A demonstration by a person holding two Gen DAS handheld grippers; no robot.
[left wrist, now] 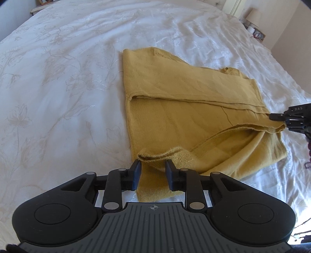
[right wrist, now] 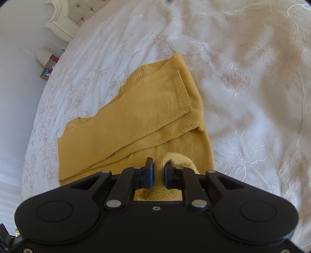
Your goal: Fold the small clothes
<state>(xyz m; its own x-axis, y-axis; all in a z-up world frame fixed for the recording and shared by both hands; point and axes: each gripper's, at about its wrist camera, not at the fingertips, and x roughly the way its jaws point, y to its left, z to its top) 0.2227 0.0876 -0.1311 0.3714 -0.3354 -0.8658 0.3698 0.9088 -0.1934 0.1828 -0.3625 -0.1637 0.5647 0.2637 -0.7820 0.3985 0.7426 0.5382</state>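
Lying partly folded on a white bedspread [left wrist: 58,77] with a pale flower pattern, the mustard-yellow knit garment [left wrist: 184,109] fills the middle of the left wrist view. One long panel is laid across its upper half, and a raised fold runs toward the right edge. The left gripper [left wrist: 153,173] hangs over the near corner of the cloth, its fingers [left wrist: 136,175] apart; a rumpled hem edge sits between them, but the pads do not press on it. At the right edge the tip of the right gripper [left wrist: 279,116] meets the corner of the raised fold. A bedside lamp [left wrist: 252,16] and small items stand beyond the bed's far right corner.

From the right wrist view, the same garment [right wrist: 136,116] stretches away from the camera, with a sleeve-like strip laid diagonally on top, its ribbed cuff toward the far end. The right gripper [right wrist: 158,175] has its fingers [right wrist: 149,175] a narrow way apart, with a hump of ribbed knit between them; whether the pads pinch that cloth I cannot tell. The bedspread [right wrist: 252,97] spreads to the right, and a cream headboard [right wrist: 62,21] and the lamp [right wrist: 43,55] stand at the upper left.
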